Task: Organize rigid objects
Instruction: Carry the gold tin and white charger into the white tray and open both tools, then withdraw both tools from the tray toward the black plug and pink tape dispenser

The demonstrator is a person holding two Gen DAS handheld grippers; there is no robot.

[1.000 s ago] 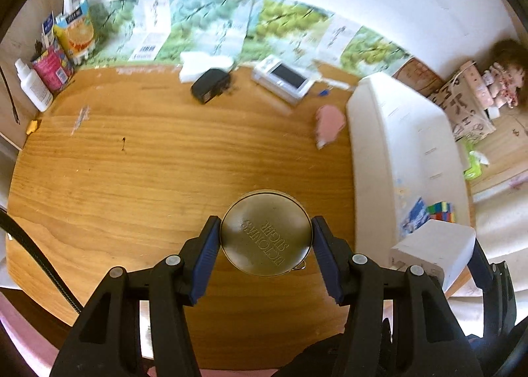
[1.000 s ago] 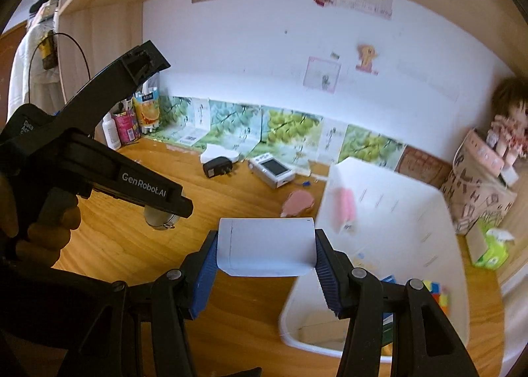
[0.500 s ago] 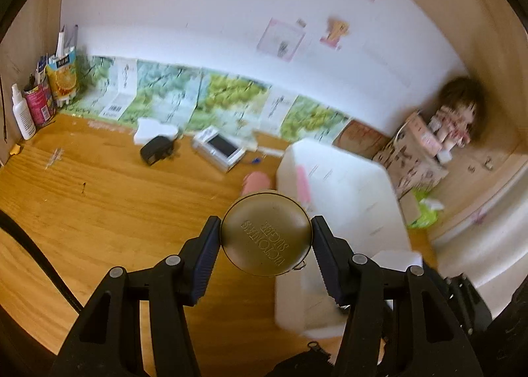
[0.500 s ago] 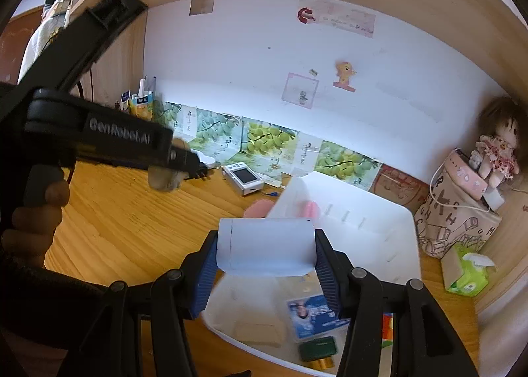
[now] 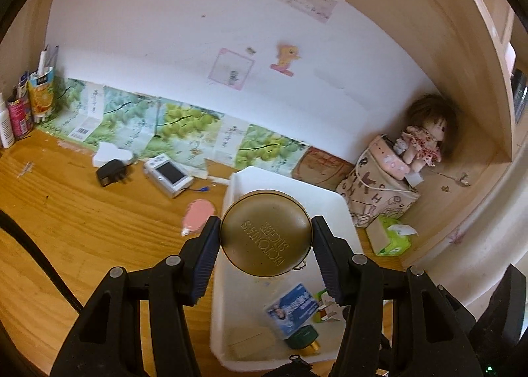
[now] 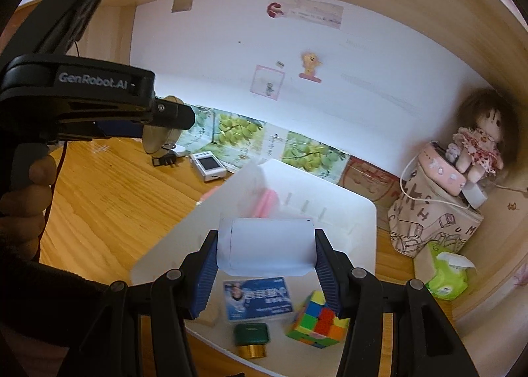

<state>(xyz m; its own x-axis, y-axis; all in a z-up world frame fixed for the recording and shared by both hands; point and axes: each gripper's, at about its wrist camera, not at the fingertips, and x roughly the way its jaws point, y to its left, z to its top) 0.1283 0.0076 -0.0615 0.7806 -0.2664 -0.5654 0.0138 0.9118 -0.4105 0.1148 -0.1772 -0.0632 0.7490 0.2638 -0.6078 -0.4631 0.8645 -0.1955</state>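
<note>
Two grippers are loaded, and both have travelled from above the bare wooden desk to above the white bin point(image 5: 343, 212), so two drops look close. Nearest the right camera, the right gripper point(image 6: 266, 253) is clamped on a white box point(image 6: 270, 246), which hangs over the bin's near end, above a blue card point(image 6: 257, 298), a dark green bottle with a gold cap point(image 6: 251, 338) and a colour cube point(image 6: 316, 321) already lying inside. The left gripper point(image 5: 266, 237) is clamped on a round gold tin point(image 5: 266, 232); a second ago this sat over open desk, now it hovers over the bin's middle. Beyond the bin's left wall, a pink oval piece point(image 5: 197, 216), a small camera point(image 5: 168, 175) and a black charger point(image 5: 111, 173) lie toward the desk's back edge, judged next to be sorted.
</note>
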